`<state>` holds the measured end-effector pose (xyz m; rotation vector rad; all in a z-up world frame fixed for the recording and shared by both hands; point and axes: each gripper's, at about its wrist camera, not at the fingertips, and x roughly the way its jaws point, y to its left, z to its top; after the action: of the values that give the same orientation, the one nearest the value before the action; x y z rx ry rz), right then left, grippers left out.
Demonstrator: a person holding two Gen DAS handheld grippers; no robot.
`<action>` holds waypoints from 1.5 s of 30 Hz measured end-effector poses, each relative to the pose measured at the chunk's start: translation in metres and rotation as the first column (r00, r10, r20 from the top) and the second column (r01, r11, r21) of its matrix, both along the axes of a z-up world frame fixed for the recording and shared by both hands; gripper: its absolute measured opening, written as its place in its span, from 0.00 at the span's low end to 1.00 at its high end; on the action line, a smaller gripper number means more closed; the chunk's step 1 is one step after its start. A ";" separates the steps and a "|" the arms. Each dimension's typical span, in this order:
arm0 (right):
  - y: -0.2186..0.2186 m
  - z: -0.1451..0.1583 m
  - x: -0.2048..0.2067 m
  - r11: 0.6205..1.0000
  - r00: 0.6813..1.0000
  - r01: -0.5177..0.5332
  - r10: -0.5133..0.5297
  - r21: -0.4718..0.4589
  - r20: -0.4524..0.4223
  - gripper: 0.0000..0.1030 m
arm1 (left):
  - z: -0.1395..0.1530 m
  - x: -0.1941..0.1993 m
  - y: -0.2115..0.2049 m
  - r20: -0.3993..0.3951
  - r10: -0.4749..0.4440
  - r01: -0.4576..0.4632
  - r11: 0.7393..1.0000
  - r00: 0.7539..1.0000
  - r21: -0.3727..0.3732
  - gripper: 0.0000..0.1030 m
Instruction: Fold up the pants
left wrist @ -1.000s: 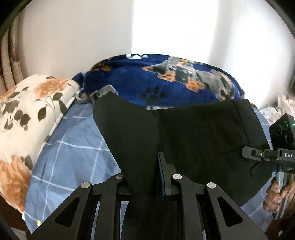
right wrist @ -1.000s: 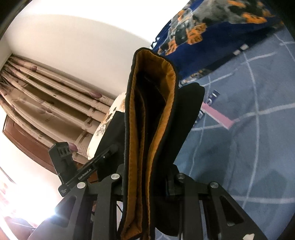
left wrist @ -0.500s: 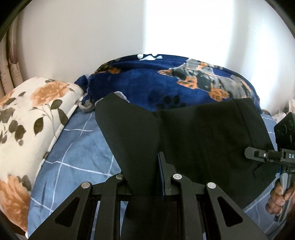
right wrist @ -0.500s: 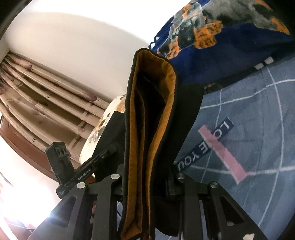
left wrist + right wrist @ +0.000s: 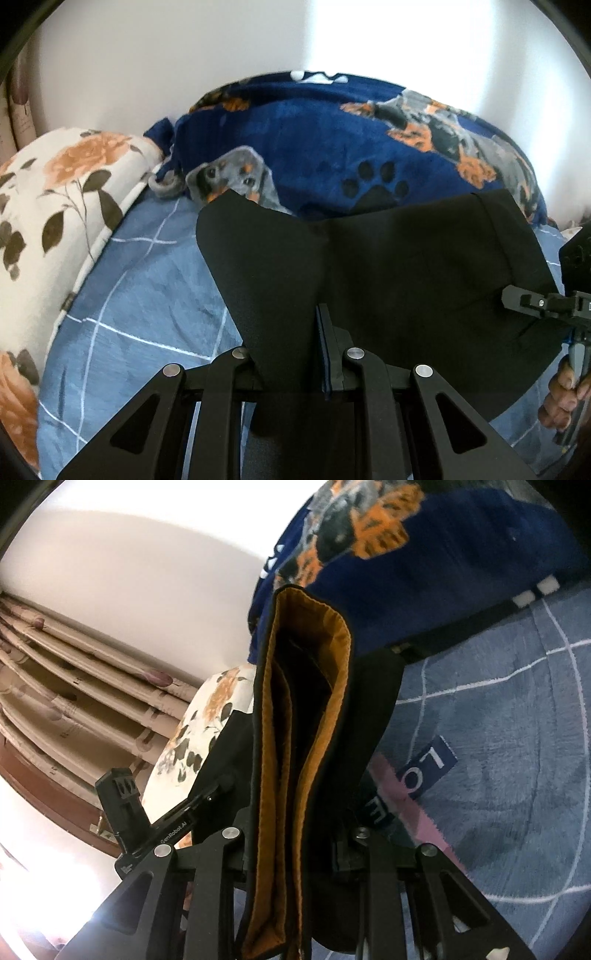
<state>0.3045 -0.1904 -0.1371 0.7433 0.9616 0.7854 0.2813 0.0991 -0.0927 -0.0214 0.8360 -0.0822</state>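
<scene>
Both grippers hold the black pants (image 5: 402, 266) off the blue checked bedsheet (image 5: 147, 295), the left gripper (image 5: 295, 365) clamped on one edge, the right gripper (image 5: 295, 842) pinched on the orange-lined waistband (image 5: 295, 738). Layers already lie doubled in the right grip, so one fold looks done; laying it flat on the bed and the final folds seem left

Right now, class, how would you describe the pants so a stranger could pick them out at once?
Look at the blue checked bedsheet below the white wall. The pants hang above it, pinched by the left gripper and right gripper. They are plain black with an orange lining, unlike the navy dog-print blanket and floral pillow.
</scene>
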 end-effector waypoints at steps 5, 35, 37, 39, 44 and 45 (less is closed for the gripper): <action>0.000 -0.008 0.005 1.000 1.000 0.012 -0.012 0.006 -0.014 0.22 | -0.010 0.004 0.006 -0.010 0.008 -0.008 1.000 1.000 -0.004 0.18; 0.021 -0.009 -0.004 0.943 0.987 0.158 -0.149 -0.292 0.052 0.33 | -0.044 0.004 0.015 0.026 0.074 -0.074 0.997 0.997 0.007 0.36; 0.025 -0.008 -0.005 0.934 0.986 0.167 -0.153 -0.316 0.069 0.35 | -0.044 0.004 0.016 0.026 0.079 -0.080 0.997 0.997 0.002 0.38; 0.028 -0.007 -0.006 0.924 0.984 0.175 -0.154 -0.340 0.088 0.36 | -0.045 0.003 0.016 0.027 0.083 -0.083 0.997 0.996 0.001 0.39; 0.037 -0.003 -0.010 0.894 0.978 0.199 -0.157 -0.401 0.134 0.44 | -0.045 0.003 0.017 0.027 0.093 -0.093 0.996 0.995 0.001 0.42; 0.039 -0.002 -0.011 0.886 0.978 0.200 -0.152 -0.418 0.146 0.46 | -0.045 0.003 0.018 0.027 0.099 -0.099 0.995 0.995 0.000 0.45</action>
<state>0.2935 -0.1510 -0.1391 0.3878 0.9116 0.4241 0.2843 0.1173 -0.1381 -0.0603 0.8073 0.0112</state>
